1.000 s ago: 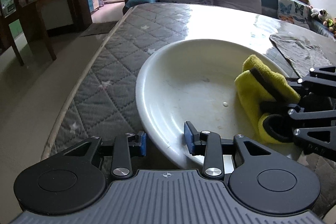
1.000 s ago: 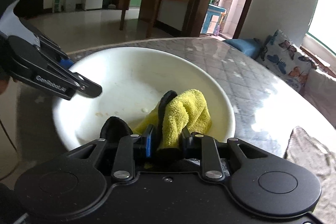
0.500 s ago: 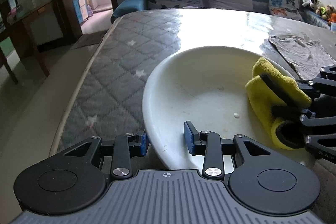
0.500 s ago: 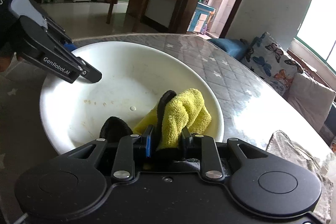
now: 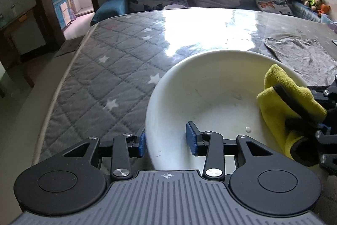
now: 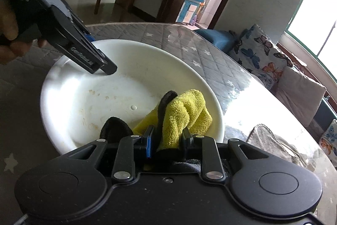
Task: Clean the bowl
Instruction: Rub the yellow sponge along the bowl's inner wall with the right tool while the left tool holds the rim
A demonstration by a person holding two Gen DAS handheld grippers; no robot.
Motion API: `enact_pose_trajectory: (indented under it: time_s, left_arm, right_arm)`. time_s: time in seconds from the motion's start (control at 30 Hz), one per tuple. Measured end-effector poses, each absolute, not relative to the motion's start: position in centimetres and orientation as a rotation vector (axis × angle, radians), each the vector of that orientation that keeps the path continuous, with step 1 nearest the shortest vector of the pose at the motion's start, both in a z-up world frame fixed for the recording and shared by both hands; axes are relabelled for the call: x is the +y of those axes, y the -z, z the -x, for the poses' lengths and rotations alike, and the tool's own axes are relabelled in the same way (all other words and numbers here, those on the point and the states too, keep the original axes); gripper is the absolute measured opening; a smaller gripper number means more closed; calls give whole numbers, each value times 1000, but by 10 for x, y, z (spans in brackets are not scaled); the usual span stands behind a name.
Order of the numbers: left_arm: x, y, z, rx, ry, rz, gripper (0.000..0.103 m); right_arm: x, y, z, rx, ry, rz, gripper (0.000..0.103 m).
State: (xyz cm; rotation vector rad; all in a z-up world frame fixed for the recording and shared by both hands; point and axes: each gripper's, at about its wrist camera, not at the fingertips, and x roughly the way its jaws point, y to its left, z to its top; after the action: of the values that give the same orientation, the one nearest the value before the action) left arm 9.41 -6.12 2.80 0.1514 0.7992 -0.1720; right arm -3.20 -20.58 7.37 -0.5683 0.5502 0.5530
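Bowl, white and shallow, is sitting on the quilted grey table cover, near its edge, and I am straddling its near rim with my left gripper. One blue pad is lying outside the wall and the other inside the basin. These jaws are opening, with the rim between them and no visible press on it from the inner pad, so I am judging the bowl as steadied at best, not clamped.

My right gripper is pinching a folded yellow cloth, its jaws narrowly set and squeezing the towelling. I am carrying the cloth over the bowl's right side, just inside the rim, so its free fold can reach the basin.

Inside, I am noting brownish specks on the floor and wall, and one pale droplet. Those marks are lying between cloth and left gripper. I am judging the wiping as barely begun: the residue is undisturbed. A loose rim hold is risking the bowl sliding on the glossy cover. A grey rag is lying apart, unused.
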Motion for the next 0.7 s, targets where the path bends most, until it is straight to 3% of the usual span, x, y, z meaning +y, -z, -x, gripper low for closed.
enact_pose_trajectory:
  time_s: [0.27, 0.7]
  left_arm:
    - [-74, -25, -99, 785, 167, -169, 42]
    - [-76, -30, -45, 840, 133, -68, 42]
  right_arm:
    - [-212, -73, 24, 568, -512, 544, 26]
    - [-210, -74, 27, 593, -550, 461, 27]
